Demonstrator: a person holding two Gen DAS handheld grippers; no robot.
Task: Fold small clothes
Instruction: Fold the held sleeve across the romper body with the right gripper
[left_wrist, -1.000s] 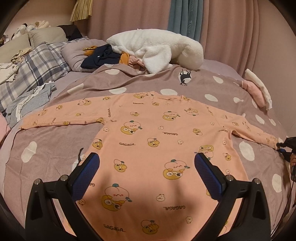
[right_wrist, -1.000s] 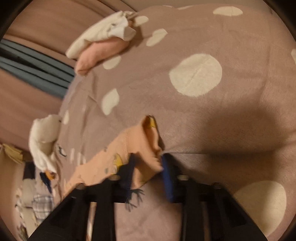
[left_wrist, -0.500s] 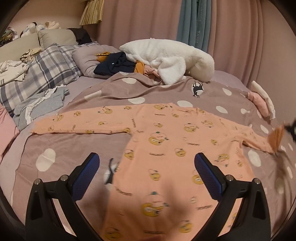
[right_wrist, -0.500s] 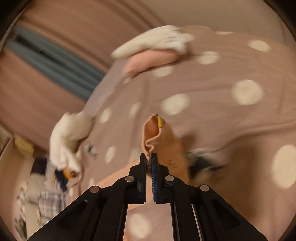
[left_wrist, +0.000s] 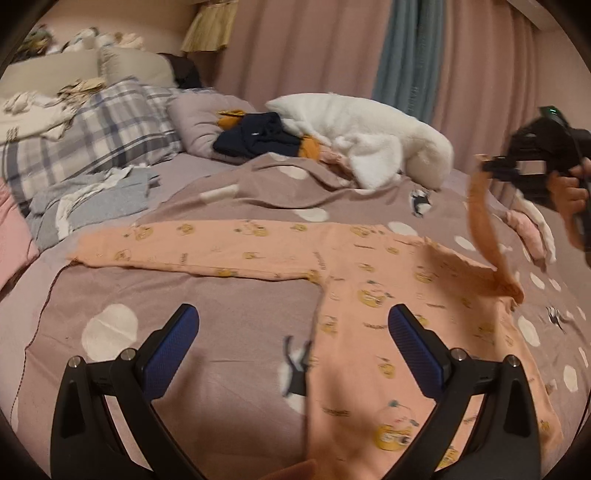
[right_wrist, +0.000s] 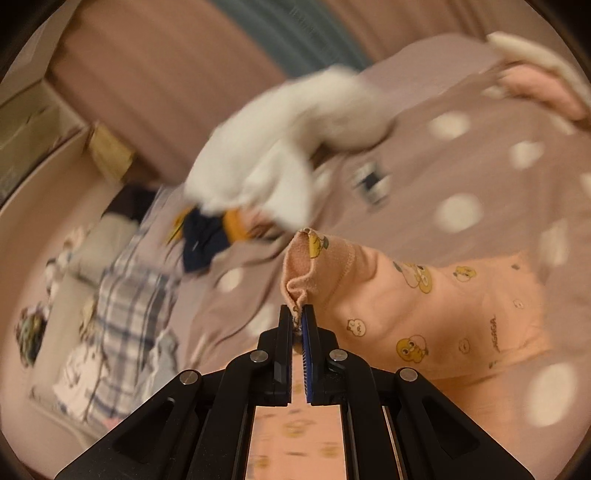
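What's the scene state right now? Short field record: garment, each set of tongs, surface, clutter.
garment: peach printed top, body flat on the bed, left sleeve spread flat
right sleeve: cuff lifted off the bed, pinched
right tongs: shut on the cuff, raised above the bed
left tongs: open, holding nothing, over the garment's left edge
surface: mauve dotted bedspread
clutter: white fleece, navy garment, plaid pillow at the far side

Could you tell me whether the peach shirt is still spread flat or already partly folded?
Mostly spread: the peach shirt lies flat on the bedspread, one sleeve lifted by the shut right claw; no fold laid yet.
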